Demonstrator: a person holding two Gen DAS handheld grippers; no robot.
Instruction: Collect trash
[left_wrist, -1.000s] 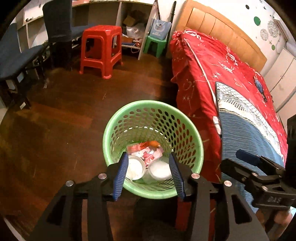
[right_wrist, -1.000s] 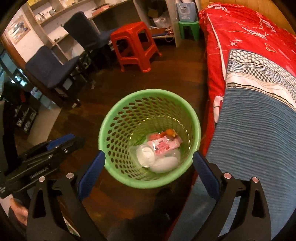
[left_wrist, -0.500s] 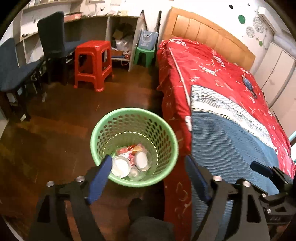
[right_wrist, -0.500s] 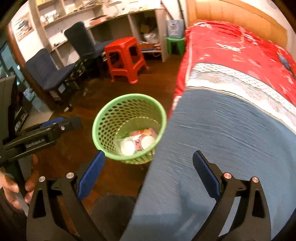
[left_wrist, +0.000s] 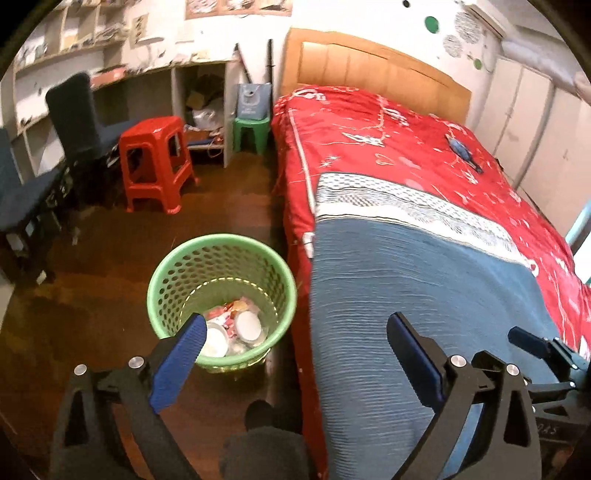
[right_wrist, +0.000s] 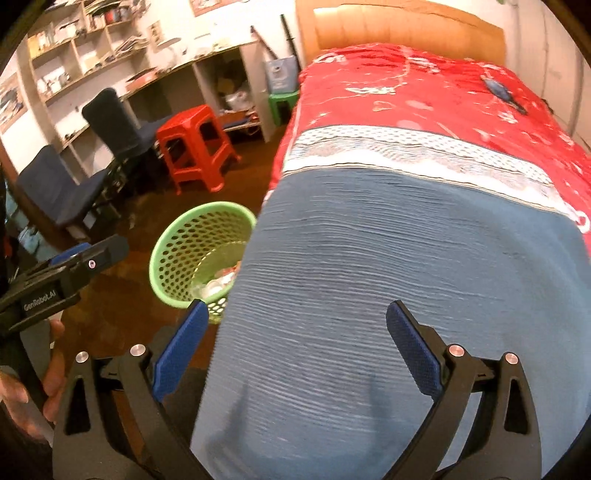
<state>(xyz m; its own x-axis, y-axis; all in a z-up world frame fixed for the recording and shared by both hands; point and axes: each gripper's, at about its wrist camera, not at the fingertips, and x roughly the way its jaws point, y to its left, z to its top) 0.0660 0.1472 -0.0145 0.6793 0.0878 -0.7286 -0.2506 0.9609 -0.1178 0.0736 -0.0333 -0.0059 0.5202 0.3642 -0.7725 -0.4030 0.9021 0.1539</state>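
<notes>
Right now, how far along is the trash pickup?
Done: cups and wrappers lie in the green basket. In hand: nothing; the left gripper has just been opening and the right gripper is open, both empty. Left: possibly the small blue item on the bed.

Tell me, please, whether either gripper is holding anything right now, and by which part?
Nothing is held. The left gripper has just been opening and is empty; the right gripper is open and empty too.

Basket (left_wrist: 221, 254) on floor left of bed (left_wrist: 424, 280), trash (left_wrist: 236, 328) inside
</notes>
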